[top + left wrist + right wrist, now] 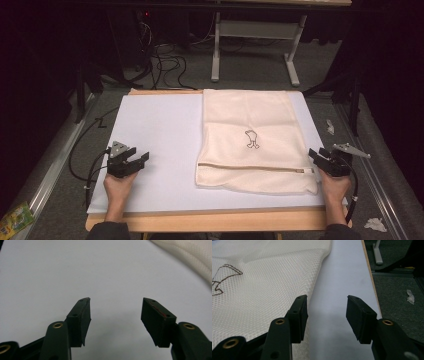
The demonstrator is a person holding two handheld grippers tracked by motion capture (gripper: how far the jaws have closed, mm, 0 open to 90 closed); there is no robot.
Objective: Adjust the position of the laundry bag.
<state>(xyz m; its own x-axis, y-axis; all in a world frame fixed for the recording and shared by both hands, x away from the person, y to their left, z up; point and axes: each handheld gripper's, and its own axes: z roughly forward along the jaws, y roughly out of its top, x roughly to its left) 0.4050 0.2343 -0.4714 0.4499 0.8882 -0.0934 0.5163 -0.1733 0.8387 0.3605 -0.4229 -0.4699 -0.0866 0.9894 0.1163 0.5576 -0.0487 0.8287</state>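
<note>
Right, cream mesh zip bag (250,140) with a small dark embroidered figure lies flat on the white tabletop (160,135), toward its right half, zip near my edge. My right hand-held gripper (320,159) sits at the bag's near right corner, jaws apart, one jaw over the mesh edge, nothing pinched. My left hand-held gripper (134,161) rests well apart from the bag on bare tabletop, jaws wide apart, empty.

We cannot read the small dark emblem (252,139) stitched on the cream mesh zippered bag (250,125); the right gripper view crops both.
</note>
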